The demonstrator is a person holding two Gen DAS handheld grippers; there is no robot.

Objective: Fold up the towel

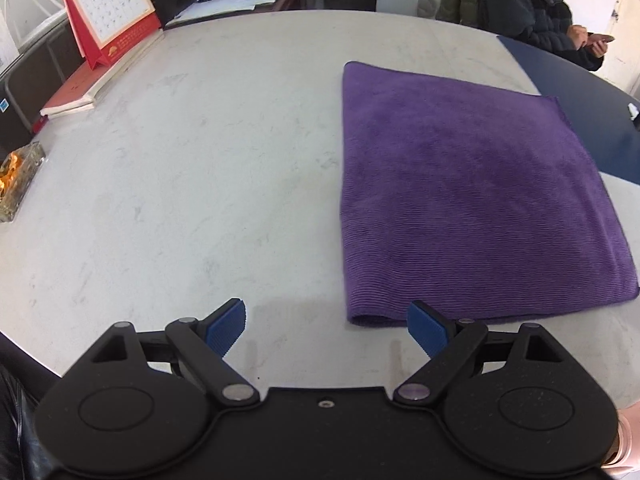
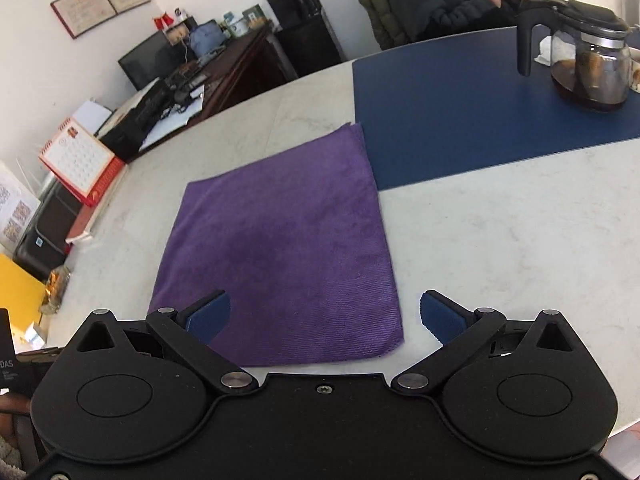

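Note:
A purple towel (image 1: 460,196) lies flat on the pale marble table (image 1: 180,184), folded into a rough square with a doubled edge along its left side. My left gripper (image 1: 326,330) hangs open above the table, just left of the towel's near left corner, with nothing between its blue pads. In the right wrist view the same towel (image 2: 288,248) lies straight ahead. My right gripper (image 2: 324,314) is open above the towel's near edge. Its left pad (image 2: 210,314) is over the cloth and its right pad (image 2: 440,316) is over bare table.
A dark blue mat (image 2: 472,108) borders the towel's far right side, with a glass teapot (image 2: 588,68) on it. A red desk calendar (image 1: 106,12) on books and a glass ashtray (image 1: 18,178) line the left edge. A seated person (image 1: 532,4) holds a phone beyond the table.

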